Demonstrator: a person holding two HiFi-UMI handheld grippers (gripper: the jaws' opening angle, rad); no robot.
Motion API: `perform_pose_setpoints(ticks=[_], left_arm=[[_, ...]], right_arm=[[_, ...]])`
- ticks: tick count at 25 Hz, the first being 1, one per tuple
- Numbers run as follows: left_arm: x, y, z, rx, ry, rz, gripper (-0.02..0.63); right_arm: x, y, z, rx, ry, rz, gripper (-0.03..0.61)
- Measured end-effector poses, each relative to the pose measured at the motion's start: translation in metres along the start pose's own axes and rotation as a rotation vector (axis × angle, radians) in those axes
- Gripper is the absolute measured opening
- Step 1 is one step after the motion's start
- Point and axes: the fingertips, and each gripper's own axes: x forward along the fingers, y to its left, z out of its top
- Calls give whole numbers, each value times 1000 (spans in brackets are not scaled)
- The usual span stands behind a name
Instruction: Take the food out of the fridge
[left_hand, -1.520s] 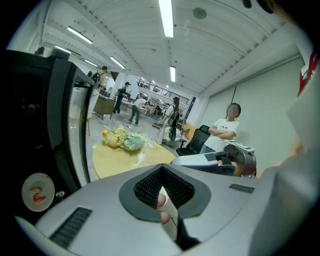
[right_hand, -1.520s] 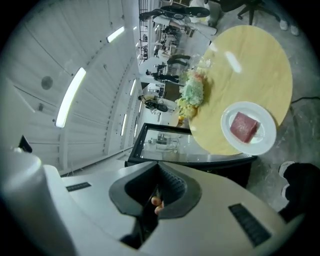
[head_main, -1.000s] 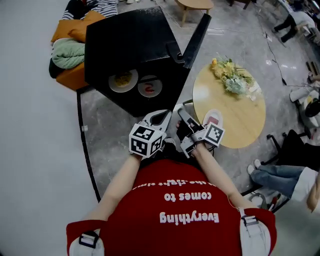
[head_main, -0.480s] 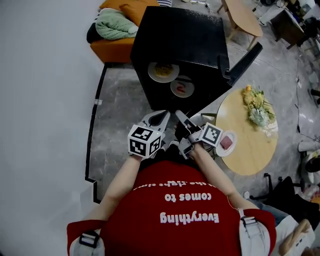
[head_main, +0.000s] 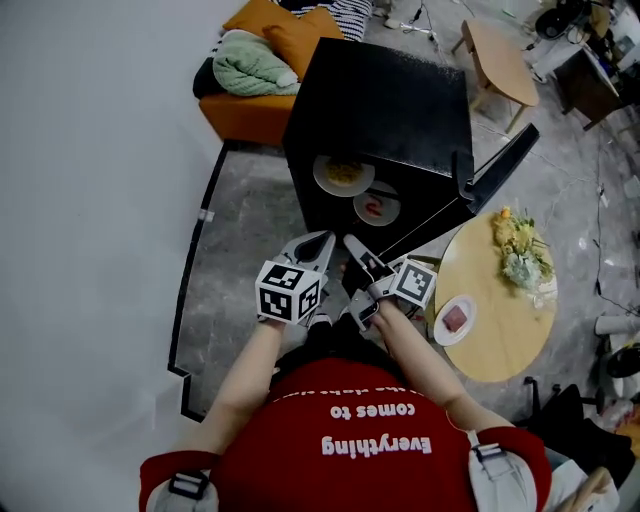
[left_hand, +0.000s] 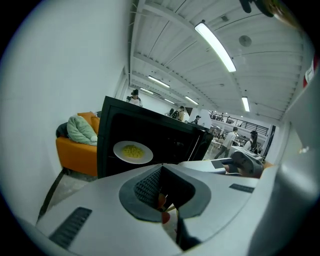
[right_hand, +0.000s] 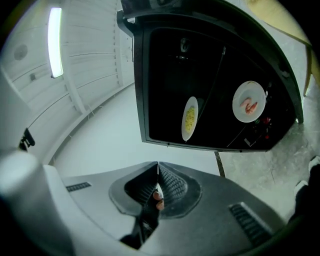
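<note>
food is not yet in either gripper: it sits on two plates inside the open fridge (head_main: 390, 95), ahead of both hands. nearest the camera, the person's red shirt (head_main: 370, 480) carries upside-down white print reading "everything comes to", with a further line too folded to read. just beyond it, short of the fridge mouth, the left gripper (head_main: 322, 238) and right gripper (head_main: 350, 242) sit side by side. each has its fingers pressed fully together with nothing between them, and the cubes on them bear only square markers, no words. past the fingers, inside the fridge, the plate of red food (head_main: 377, 207) is the nearer one, toward the side where the door (head_main: 505, 165) swings out, so it looks the closer reach for the right gripper. the plate of yellow food (head_main: 343, 175) lies deeper in and toward the fridge's other side, more in line with the left gripper. both plates are round and lie flat, so no long axis matters. i judge that what counts is coming at a rim level from the front, and the fingers must open first. no brand or label can be read on the fridge. to the door side of the fridge a round counter (head_main: 500, 355) holds a plate of pinkish food (head_main: 455, 318) and flowers (head_main: 520, 250). behind the fridge stands an orange sofa (head_main: 235, 110).
</note>
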Motion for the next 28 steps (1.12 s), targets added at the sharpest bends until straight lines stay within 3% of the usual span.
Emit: perform_pose_setpoints(ticks=[7,11,13,15,20,28], left_arm=[[10,27,7,-22,-10,35,-2],[20,37,4,-51,-14,50,-2],[26,41,0,-69,-10,53,-3],[30,45,-4,-84,-1,52,-3],[39,43,-13,-69,22,31,-3],[46,48,-24,-88,42,25,-2]], right_arm=[[29,-16,14,3,18,-76,14],[40,-39,23,8,30,-165,36],[44,-49,26,54,26,-178,108],[49,-58,31,100,14,-189,127],[66,-80,47,196,-33,-209,144],[84,-110,64,262,-94,-243,144]])
